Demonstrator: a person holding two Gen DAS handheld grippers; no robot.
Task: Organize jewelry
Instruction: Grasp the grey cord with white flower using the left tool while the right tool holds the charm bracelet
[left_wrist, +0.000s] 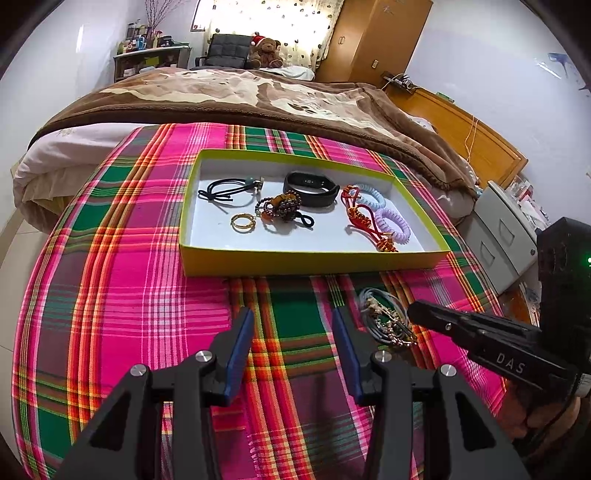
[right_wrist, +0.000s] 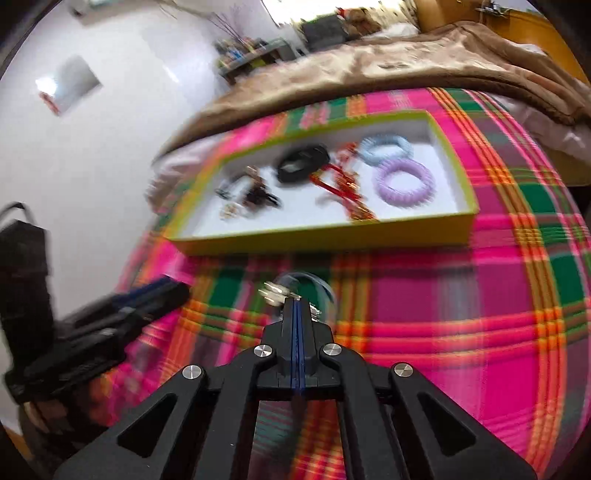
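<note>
right tongs (right_wrist: 296, 301): closed on grey-blue cord bracelet with metal charms (left_wrist: 384, 317) | left tongs (left_wrist: 293, 328): wide, empty | advice: lift slowly, clear yellow-green tray (left_wrist: 314, 264) rim

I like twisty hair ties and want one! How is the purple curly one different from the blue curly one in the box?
The purple coil tie is lilac; the blue coil tie is pale blue. The purple one lies nearer the front wall of the yellow-green box; the blue one lies behind it, toward the back. The purple one looks a little bigger, though it is also closer to the camera. Both are spiral rings lying flat, side by side.
</note>
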